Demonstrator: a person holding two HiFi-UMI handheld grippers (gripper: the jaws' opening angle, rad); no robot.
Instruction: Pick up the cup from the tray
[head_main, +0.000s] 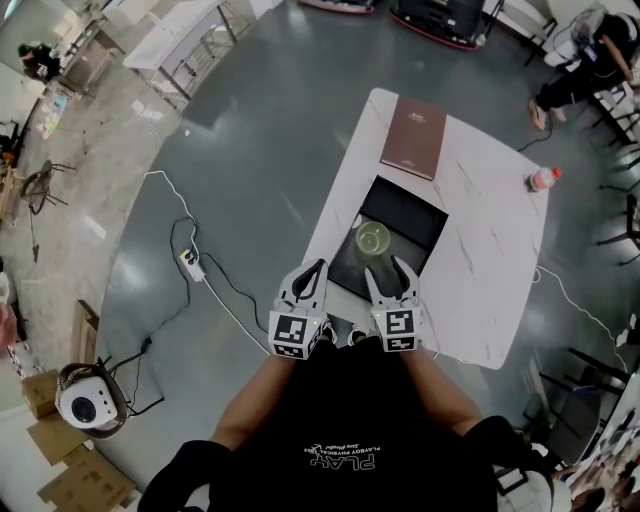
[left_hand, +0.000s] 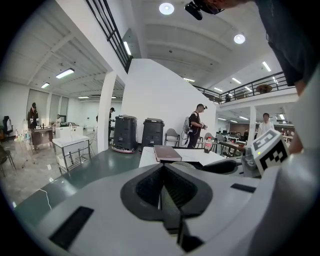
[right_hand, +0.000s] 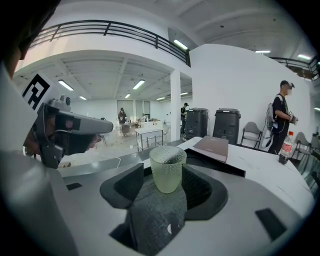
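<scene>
A pale green textured glass cup (head_main: 372, 240) stands upright on the near end of a black tray (head_main: 412, 212) on the white marble table (head_main: 485, 260). My right gripper (head_main: 386, 268) is open just behind the cup, at the table's near edge. In the right gripper view the cup (right_hand: 167, 167) stands between the spread jaws of the right gripper (right_hand: 170, 184), and the pads do not press on it. My left gripper (head_main: 312, 270) hovers left of the tray, off the table's corner. It is shut, and in its own view the left gripper (left_hand: 162, 172) holds nothing.
A brown book (head_main: 414, 137) lies on the table beyond the tray. A red-capped bottle (head_main: 542, 179) lies near the far right edge. A white cable and power strip (head_main: 190, 262) run over the grey floor to the left. Chairs and people are at the right.
</scene>
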